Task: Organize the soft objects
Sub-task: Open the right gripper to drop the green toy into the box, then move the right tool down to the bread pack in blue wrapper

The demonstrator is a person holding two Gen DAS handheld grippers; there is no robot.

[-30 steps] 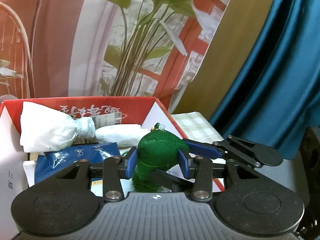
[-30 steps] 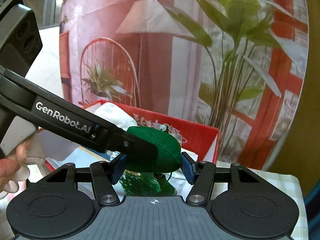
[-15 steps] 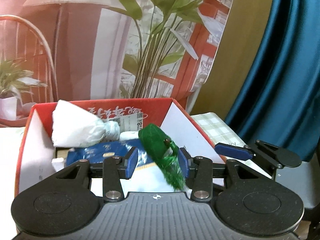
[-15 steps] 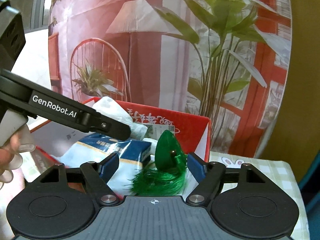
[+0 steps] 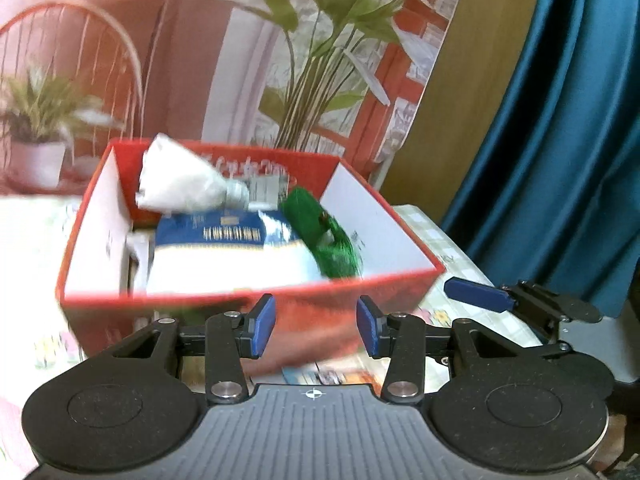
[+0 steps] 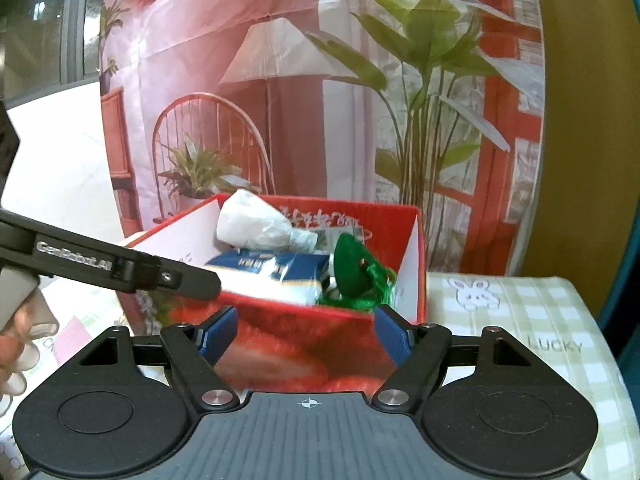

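We see the green tasselled sachet [image 6: 354,268] lying in the red box [image 6: 304,344], toward its 3 o'clock wall, beside the white bundle [image 6: 256,226]. It looks light, squashy and snag-prone; pinch the stuffed body, not the threads. Left tool [image 5: 316,326] and right tool [image 6: 306,334] both gape, empty.

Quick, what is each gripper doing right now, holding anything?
Left gripper: open, holding nothing.
Right gripper: open, holding nothing; the green tasselled sachet lies in the red box.
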